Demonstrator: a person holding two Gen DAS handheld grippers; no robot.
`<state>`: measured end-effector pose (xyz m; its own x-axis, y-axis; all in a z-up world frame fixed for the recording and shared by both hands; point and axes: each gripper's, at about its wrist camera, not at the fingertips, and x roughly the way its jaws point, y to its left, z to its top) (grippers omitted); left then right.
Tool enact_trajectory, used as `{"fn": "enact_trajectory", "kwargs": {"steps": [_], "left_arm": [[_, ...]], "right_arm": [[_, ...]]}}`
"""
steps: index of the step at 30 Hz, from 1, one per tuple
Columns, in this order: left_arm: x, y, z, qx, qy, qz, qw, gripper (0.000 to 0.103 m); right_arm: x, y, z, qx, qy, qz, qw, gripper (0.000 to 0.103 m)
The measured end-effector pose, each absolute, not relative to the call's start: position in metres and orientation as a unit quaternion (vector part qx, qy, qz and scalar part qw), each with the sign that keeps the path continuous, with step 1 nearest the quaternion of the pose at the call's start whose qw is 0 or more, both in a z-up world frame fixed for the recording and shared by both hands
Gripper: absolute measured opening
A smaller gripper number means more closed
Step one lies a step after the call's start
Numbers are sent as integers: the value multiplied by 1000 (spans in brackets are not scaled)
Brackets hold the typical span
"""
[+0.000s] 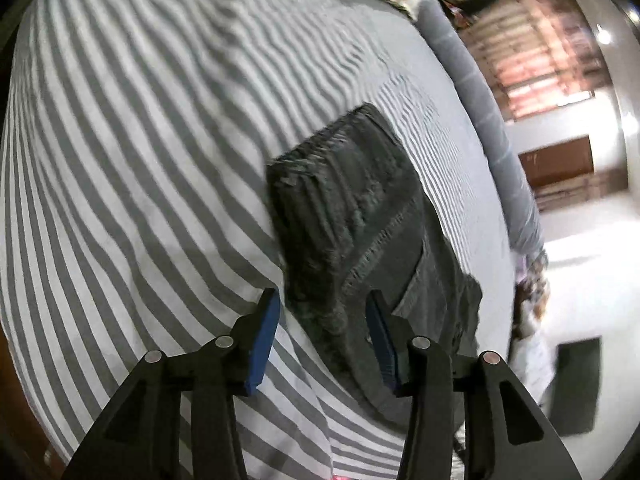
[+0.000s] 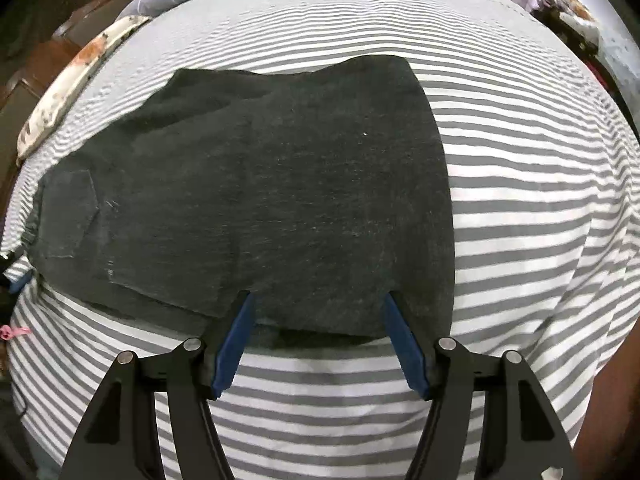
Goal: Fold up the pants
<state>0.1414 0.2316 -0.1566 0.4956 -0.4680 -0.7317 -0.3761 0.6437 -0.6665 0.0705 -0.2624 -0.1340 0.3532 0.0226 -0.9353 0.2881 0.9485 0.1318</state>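
the dark grey pants (image 2: 256,200) lay folded on a bed covered by a grey-and-white striped sheet (image 2: 520,208), well in from its edges. in the right wrist view they spread wide across the middle of the bed, a back pocket (image 2: 68,216) showing at their left end and a straight edge at the right. the right gripper (image 2: 316,300) stood over their near edge with its blue-padded fingers (image 2: 234,344) apart and nothing between them. in the left wrist view the pants (image 1: 360,220) ran away from the camera as a narrow dark strip. the left gripper (image 1: 322,296) hung at their near end, fingers (image 1: 262,344) likewise spread, holding nothing. a grey blanket (image 1: 472,92) lay along the bed's far right side, and a floral pillow (image 2: 76,76) sat at the far left corner.
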Motion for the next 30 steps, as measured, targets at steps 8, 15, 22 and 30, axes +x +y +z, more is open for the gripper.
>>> {"fn": "enact_trajectory", "kwargs": {"steps": [8,15,22,30], "left_arm": [[136,258,-173,-485,484,-31,728,47],[144,257,-153,-475,446,-57,757,47],[152,257,-172,-494,469,-52,730,47],[161,252,-168,-479,474,-50,737,47]], "right_arm": [[72,-248,-127,145,557,-83,813,66],[71,-243,-130,140,563,-77,811,67],[71,-244,-130,138,564,-76,811,67],[72,-244,-134,139,568,-75,808,67]]}}
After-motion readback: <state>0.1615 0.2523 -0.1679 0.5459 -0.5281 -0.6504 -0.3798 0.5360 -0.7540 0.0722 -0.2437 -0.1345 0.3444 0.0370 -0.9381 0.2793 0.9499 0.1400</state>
